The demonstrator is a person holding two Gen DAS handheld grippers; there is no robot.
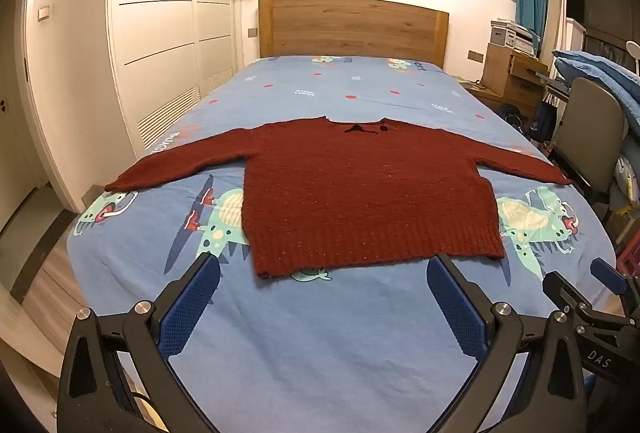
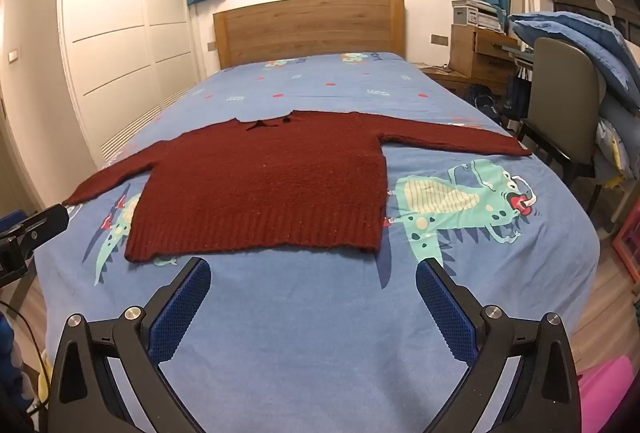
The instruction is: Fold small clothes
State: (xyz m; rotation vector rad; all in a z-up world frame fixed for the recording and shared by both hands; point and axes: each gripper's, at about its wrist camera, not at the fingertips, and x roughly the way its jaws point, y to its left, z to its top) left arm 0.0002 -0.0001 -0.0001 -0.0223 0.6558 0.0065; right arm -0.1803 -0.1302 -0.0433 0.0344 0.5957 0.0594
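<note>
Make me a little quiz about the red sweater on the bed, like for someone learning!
1. True or false: the red sweater lies flat with both sleeves spread out.
2. What holds the sweater? A) chair B) bed C) shelf
3. Fill in: the jaws of the left gripper and right gripper are both ____.

Key: 1 true; 2 B; 3 open, and neither touches the sweater.

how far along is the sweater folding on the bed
Done: only the laying out. The red sweater lies flat on the blue bed sheet, both sleeves spread. In hand: nothing. The left tongs and right tongs are open, short of the hem. Left: every fold.
</note>
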